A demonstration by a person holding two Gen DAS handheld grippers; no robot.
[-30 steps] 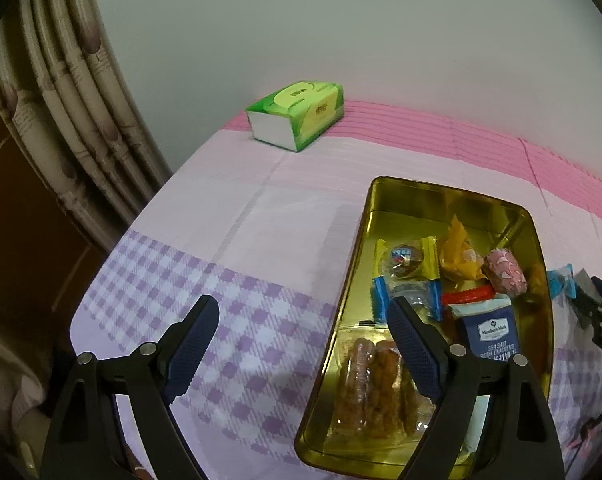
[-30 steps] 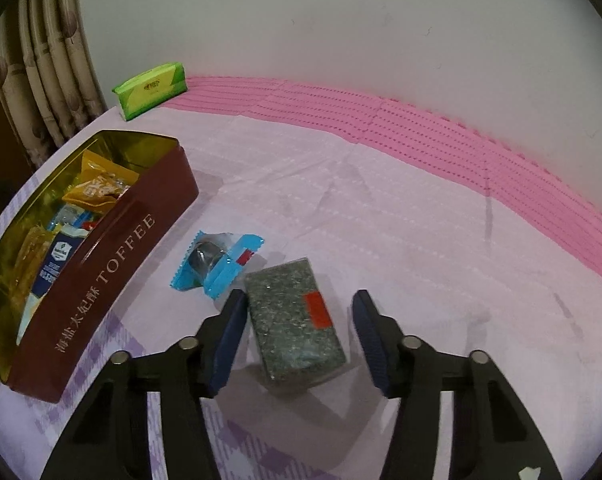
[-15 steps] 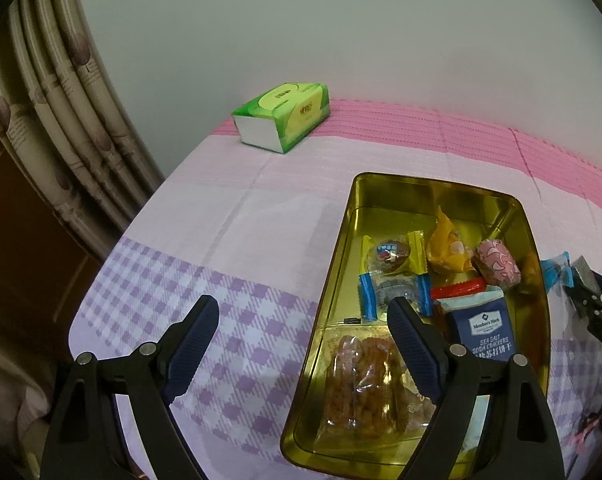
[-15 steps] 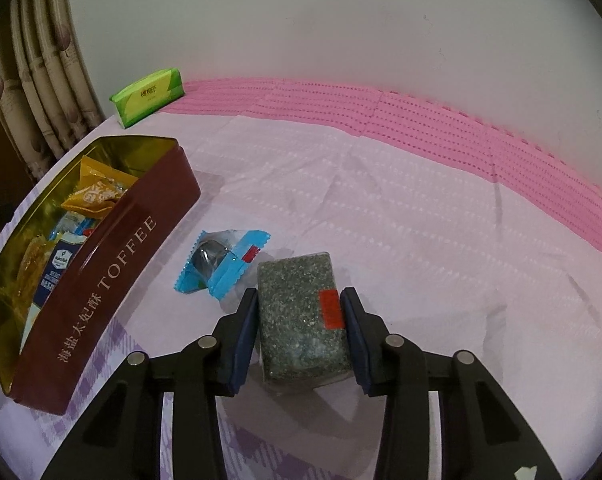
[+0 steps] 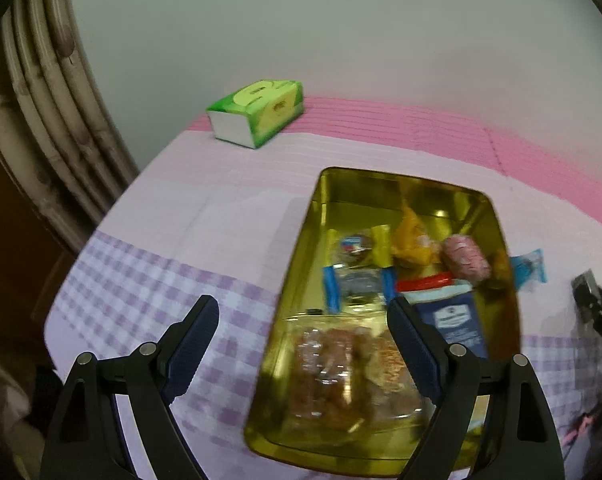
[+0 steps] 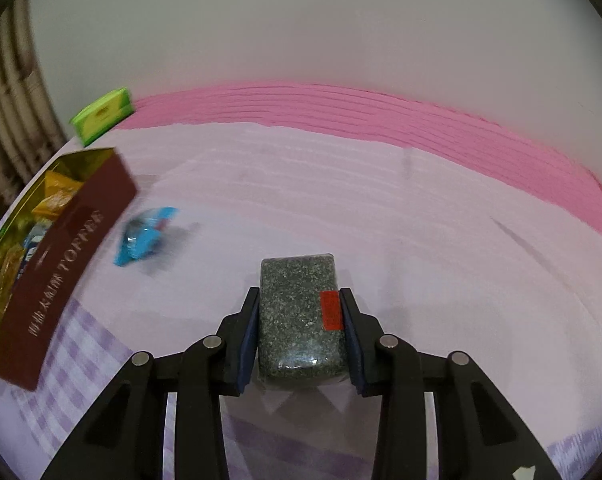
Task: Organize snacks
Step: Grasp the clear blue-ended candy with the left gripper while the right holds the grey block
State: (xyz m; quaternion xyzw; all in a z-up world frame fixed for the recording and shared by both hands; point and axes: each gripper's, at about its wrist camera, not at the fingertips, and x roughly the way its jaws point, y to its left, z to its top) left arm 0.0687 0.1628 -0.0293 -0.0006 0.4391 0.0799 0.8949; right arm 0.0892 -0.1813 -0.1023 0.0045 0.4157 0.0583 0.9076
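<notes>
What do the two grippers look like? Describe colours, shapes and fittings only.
The left gripper and the right gripper look alike: matte black angular linkage arms with triangular cut-outs, joined by round silver pivot pins. Each finger ends in a long, tapering dark blue pad with a ribbed face. No cables, sleeves or printed markings show on either.

Your right gripper (image 6: pixel 300 322) had both pads pressed against the sides of the grey speckled block (image 6: pixel 299 312), which bore a red label (image 6: pixel 331 311) by the right pad and jutted forward beyond the fingertips, above the pale cloth (image 6: pixel 381 208). To your left sat the tin (image 6: pixel 67 264), maroon-walled and lettered TOFFEE, with wrapped snacks (image 6: pixel 57 196) showing inside its gold interior, and a blue candy (image 6: pixel 145 236) lay on the cloth just beside it, blurred. Farther back, a green box (image 6: pixel 101 116) stood near the cloth's pink band (image 6: pixel 381 116), against the wall.
</notes>
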